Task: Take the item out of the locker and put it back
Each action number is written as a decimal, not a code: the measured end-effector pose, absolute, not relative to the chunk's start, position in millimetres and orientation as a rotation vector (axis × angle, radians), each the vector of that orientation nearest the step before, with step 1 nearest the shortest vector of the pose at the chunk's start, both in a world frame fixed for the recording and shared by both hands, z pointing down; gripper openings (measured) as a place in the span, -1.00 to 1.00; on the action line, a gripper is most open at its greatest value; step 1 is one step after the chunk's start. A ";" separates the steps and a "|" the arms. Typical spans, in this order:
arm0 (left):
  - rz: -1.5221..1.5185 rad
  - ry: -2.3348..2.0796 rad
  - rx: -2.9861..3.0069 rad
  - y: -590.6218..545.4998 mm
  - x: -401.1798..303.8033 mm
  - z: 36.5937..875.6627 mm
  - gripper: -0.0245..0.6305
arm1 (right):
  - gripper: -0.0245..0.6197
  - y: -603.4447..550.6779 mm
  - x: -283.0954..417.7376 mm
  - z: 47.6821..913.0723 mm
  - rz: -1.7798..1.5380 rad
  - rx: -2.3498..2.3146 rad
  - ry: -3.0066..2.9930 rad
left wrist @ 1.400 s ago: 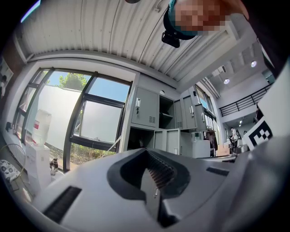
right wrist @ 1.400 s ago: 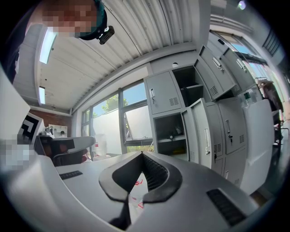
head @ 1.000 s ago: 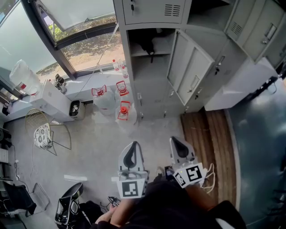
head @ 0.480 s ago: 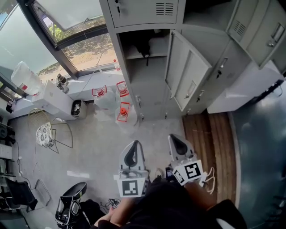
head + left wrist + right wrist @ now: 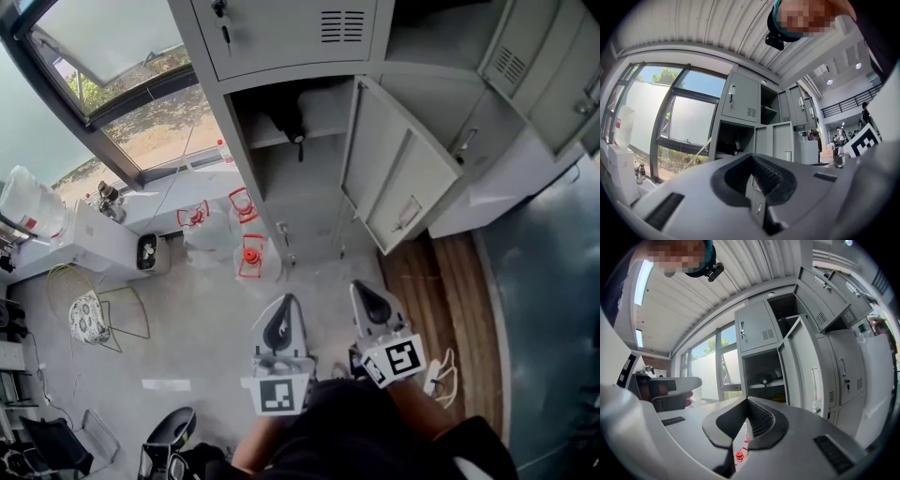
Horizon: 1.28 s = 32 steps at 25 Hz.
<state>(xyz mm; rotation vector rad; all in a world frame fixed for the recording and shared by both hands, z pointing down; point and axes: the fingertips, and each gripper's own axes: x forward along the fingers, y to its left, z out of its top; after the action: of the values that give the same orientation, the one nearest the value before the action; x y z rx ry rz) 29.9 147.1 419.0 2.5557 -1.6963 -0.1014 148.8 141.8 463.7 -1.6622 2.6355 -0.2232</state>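
At lower centre of the frame I hold my left gripper (image 5: 284,305) and right gripper (image 5: 364,292) closed and empty, well short of the open locker (image 5: 291,202). The dark item (image 5: 286,120) sits on its shelf, top centre. Reaching in with jaws closed, I risk shoving it deeper or clipping the swung-out door (image 5: 398,183).
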 end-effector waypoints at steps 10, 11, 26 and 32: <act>-0.163 -1.610 2.592 59.2 -7.4 404.6 -0.95 | -0.94 61.3 106.6 446.5 -0.191 -1.726 2.598; -0.166 -1.602 2.596 50.9 -10.0 402.8 -0.95 | -0.94 53.8 103.2 445.1 -0.189 -1.732 2.602; -0.184 -1.481 2.632 -43.7 -58.0 393.4 -0.95 | -0.94 -54.3 57.6 424.1 -0.158 -1.825 2.539; -0.174 -1.448 2.663 -62.7 -67.3 395.6 -0.95 | -0.94 -78.8 48.2 422.2 -0.147 -1.857 2.522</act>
<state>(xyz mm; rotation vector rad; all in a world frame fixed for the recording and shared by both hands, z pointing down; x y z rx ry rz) -67.3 -62.7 395.6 2.6632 -1.4480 -0.1744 48.2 -78.8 422.2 -1.8569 2.5220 -0.1472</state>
